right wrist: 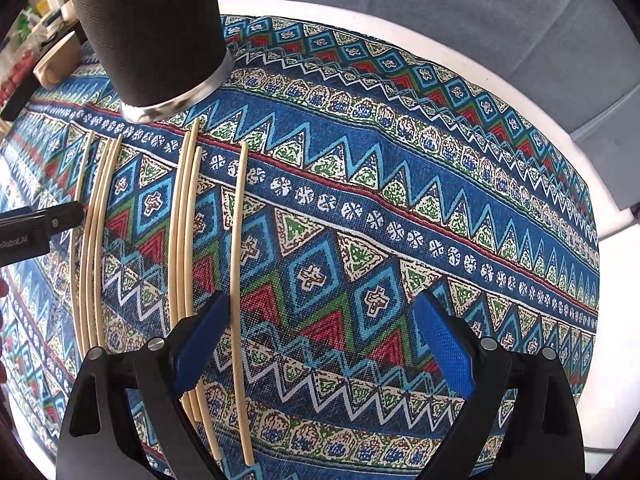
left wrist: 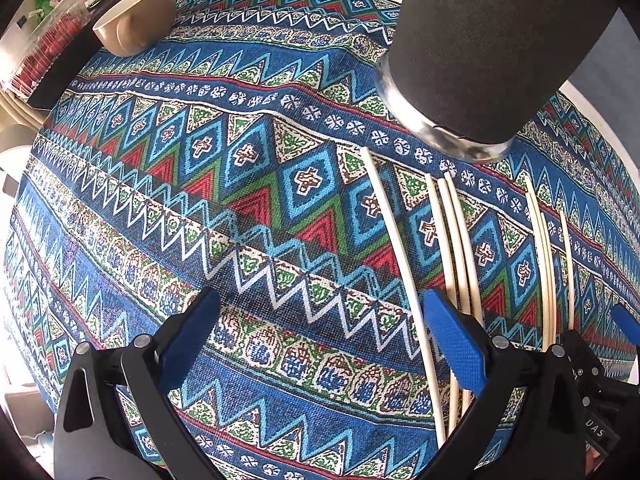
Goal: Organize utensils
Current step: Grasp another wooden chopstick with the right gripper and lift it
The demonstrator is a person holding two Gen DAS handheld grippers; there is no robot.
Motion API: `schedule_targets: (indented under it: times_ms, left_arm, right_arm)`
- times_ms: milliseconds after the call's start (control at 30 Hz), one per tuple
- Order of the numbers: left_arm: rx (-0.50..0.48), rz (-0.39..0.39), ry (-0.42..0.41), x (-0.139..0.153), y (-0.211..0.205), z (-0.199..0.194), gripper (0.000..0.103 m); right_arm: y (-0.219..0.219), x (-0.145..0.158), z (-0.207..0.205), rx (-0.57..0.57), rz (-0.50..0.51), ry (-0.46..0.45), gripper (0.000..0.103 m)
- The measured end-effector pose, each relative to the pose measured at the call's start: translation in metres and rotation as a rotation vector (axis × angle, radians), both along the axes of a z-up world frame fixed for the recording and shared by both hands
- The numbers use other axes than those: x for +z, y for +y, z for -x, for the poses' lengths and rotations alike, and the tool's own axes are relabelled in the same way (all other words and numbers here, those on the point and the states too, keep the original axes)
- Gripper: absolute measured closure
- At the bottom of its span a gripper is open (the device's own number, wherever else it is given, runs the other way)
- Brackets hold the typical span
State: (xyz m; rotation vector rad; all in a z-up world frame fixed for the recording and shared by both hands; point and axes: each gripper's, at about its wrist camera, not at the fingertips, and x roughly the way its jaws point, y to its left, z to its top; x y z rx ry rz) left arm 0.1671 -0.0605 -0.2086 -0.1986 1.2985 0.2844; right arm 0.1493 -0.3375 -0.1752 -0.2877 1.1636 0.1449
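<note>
Several pale chopsticks lie side by side on a patterned cloth. A black cylindrical holder with a metal base stands upright just beyond their far tips. My left gripper is open above the cloth. One chopstick lies between its fingers, close to the right one, and a group of three runs under that finger. My right gripper is open too, with a single chopstick just inside its left finger. A trio and another bundle lie to its left, near the holder.
A beige bowl sits at the cloth's far left edge, with clutter on a shelf behind it. The white round table rim shows beyond the cloth. A finger of the left gripper enters the right wrist view from the left.
</note>
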Motion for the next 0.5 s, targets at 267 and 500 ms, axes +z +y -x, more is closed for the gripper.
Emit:
schedule_targets:
  times_ms: [267,500]
  left_arm:
    - [-0.048,-0.006,-0.039,0.001,0.016,0.015,0.008]
    - [-0.075,-0.012,-0.072,0.011,0.035,0.033,0.04]
  right_arm:
    - [-0.002,0.004,0.001,-0.002,-0.093,0.04,0.044]
    - [-0.016,0.013,0.002,-0.024,-0.099,0.031,0.086]
